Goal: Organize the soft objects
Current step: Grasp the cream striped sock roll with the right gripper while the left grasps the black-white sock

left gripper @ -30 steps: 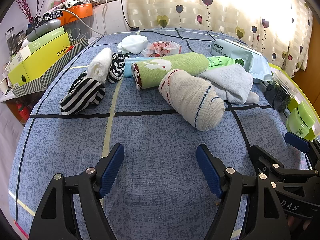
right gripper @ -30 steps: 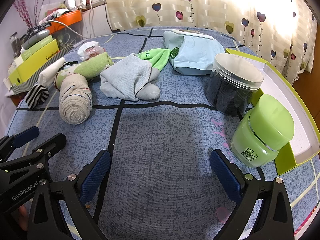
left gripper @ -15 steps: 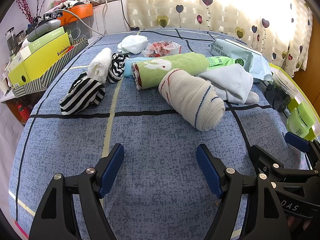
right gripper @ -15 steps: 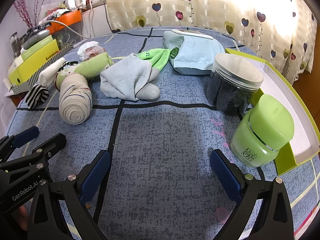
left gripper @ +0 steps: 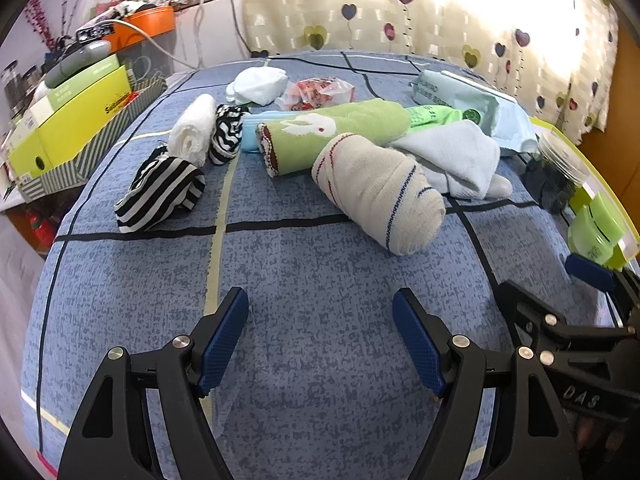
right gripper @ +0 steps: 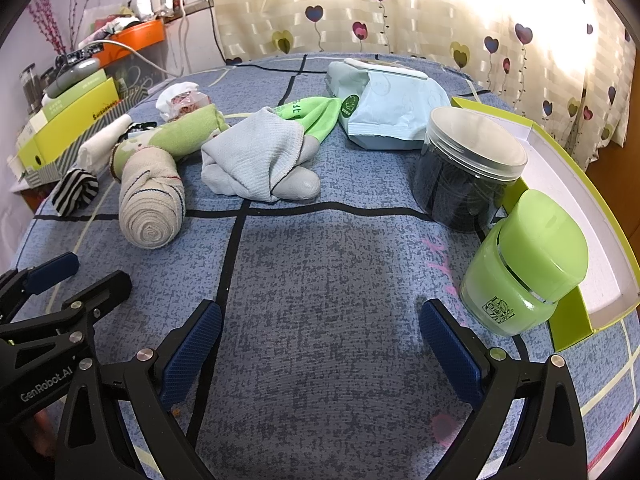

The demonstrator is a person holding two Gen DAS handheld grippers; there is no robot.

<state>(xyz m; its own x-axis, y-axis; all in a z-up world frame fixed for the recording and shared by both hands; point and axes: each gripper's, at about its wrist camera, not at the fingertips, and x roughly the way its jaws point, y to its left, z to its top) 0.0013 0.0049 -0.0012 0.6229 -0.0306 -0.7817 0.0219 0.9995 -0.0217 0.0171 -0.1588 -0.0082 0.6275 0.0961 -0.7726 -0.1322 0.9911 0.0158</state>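
Nothing has moved since the earlier frames: left gripper and right gripper hover wide and empty. The beige rolled sock, red- and blue-striped, lies at 12 o'clock on the bed. Only the right view shows its spiral end and the green jar whole.

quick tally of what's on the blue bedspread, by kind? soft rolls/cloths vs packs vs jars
Soft rolls and cloths: 7 (beige striped roll, green rabbit towel roll, grey folded cloth, two black-and-white striped rolls, white roll, white bundle)
Packs: 3 (pale wipes pack, green pack, red-printed bag)
Jars: 2 (dark clear-lidded jar, green jar)
Total: 12
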